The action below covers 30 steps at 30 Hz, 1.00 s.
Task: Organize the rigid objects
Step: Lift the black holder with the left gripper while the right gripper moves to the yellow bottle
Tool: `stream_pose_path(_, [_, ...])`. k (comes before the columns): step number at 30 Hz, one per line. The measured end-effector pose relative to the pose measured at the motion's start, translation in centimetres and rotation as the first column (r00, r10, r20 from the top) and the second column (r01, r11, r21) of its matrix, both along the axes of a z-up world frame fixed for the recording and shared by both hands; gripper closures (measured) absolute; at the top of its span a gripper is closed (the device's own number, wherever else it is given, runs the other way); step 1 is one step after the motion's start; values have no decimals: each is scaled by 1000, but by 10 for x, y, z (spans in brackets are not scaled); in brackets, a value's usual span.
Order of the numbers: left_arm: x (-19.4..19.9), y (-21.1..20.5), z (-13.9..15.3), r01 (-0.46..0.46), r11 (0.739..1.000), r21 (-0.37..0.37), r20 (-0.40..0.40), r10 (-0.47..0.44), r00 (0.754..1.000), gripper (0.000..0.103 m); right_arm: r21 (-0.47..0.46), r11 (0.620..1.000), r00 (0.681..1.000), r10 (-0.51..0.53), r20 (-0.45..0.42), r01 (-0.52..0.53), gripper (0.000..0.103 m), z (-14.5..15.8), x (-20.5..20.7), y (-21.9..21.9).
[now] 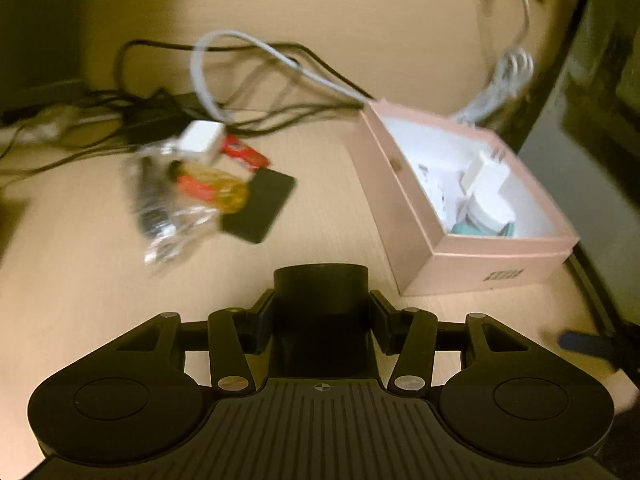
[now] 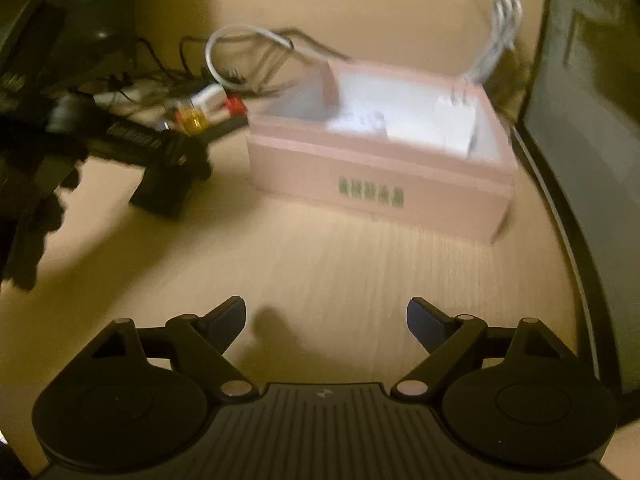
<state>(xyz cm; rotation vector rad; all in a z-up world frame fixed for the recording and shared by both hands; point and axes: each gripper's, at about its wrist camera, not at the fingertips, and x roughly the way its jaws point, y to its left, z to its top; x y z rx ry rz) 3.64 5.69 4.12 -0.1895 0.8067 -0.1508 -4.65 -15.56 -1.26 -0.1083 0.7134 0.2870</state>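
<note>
While the pink box [image 1: 460, 208] at right of the left-wrist frame already contains white chargers [image 1: 486, 178], several items [image 1: 208, 184] remain at centre left. The left gripper [image 1: 320, 312] clamps a black cylinder [image 1: 320, 300]; the right gripper [image 2: 326, 320] is wide open, empty.

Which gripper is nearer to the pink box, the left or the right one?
Probably left. The left gripper, holding a black cylinder, sits right beside the pink box. The right gripper, open, faces it across bare table.
</note>
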Motion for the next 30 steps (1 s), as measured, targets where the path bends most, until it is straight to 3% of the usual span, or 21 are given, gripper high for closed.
stream_pose_path(5, [-46,44,25,-123,990,-62,24,125,992,49,13,997,995,81,57,-82,14,24,22,27])
stream_pose_path(9, [-73,81,32,-228,967,-112,9,230,973,49,30,993,978,106,181,-113,14,50,33,66])
stream_pose_path(14, [-96,108,19,-301,942,-150,14,306,952,49,71,977,966,183,182,-199,14,75,85,120])
stream_pose_path(20, [-119,123,10,-332,922,-202,-23,334,942,50,128,985,992,112,61,-119,16,68,174,185])
stream_pose_path(26, [-139,137,7,-351,895,-275,14,369,929,50,26,999,999,-23,-22,24,16,28,261,228])
stream_pose_path(27, [-141,138,8,-352,891,-285,22,373,927,50,42,999,999,-29,-30,30,17,25,268,227])
stream_pose_path(28, [-144,140,8,-353,890,-289,30,377,926,50,66,997,998,-30,-55,34,23,25,274,225])
stream_pose_path(29, [-145,142,8,-358,887,-292,37,384,923,50,97,995,996,-24,-88,33,38,26,277,221])
stream_pose_path(30, [-145,144,8,-364,882,-299,40,393,919,49,137,990,993,0,-118,16,42,28,276,217])
